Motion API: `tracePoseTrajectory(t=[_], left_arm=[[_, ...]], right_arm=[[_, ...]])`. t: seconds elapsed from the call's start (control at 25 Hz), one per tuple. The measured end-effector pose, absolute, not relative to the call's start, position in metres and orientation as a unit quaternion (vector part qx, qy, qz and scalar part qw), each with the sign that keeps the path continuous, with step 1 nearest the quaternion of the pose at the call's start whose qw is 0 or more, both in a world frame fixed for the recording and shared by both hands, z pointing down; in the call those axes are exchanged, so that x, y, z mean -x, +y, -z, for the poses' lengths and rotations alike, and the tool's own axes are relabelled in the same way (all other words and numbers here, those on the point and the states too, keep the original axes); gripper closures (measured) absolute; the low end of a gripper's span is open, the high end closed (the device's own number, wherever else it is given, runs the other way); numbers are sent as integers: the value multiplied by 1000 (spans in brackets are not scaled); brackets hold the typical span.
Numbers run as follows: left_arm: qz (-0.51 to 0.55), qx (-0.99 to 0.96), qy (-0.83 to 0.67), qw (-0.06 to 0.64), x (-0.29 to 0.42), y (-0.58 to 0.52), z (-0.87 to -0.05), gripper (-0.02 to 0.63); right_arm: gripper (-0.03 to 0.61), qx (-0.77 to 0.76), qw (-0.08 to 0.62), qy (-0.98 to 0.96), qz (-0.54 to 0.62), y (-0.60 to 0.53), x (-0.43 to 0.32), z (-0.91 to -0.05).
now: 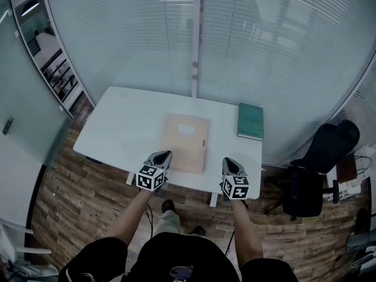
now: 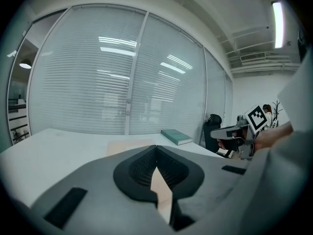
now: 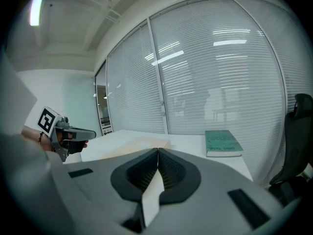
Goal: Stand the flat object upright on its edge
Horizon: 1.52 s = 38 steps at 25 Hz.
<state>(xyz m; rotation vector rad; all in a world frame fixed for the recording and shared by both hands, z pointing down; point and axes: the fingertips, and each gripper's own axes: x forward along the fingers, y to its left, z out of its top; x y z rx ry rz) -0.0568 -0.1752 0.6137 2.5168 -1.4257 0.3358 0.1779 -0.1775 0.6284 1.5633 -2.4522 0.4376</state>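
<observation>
A flat tan package [image 1: 185,143] lies face down on the middle of the white table [image 1: 117,128], with a small white label on top. My left gripper [image 1: 165,155] is shut and empty, its tips over the package's near left corner. My right gripper [image 1: 228,162] is also shut and empty, and hovers at the table's front edge, just right of the package. In the left gripper view the shut jaws [image 2: 156,148] point over the tan package [image 2: 129,146]. In the right gripper view the shut jaws [image 3: 158,151] point across the table, with the package [image 3: 142,143] ahead to the left.
A green book [image 1: 251,121] lies flat at the table's right edge. A glass wall with blinds [image 1: 194,34] runs behind the table. A black office chair [image 1: 317,163] stands to the right on the wood floor.
</observation>
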Motion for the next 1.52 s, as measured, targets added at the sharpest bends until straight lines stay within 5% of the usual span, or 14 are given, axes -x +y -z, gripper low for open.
tracePoseTrajectory(t=[0.52, 0.6, 0.68, 0.92, 1.52], left_arm=[[-114, -877, -441, 155, 122, -267, -640, 592], [-115, -879, -432, 167, 131, -276, -648, 586], [-118, -881, -419, 185, 137, -285, -658, 499], [-131, -885, -385, 229, 148, -302, -679, 314], [-154, -885, -305, 316, 139, -301, -719, 264]], right_arm=[[554, -521, 140, -827, -156, -254, -115, -651], [504, -519, 144, -825, -170, -263, -107, -659], [365, -510, 147, -826, -189, -272, -99, -667], [293, -503, 162, -820, -219, -284, -87, -681], [287, -473, 195, -808, -294, -285, -75, -715]])
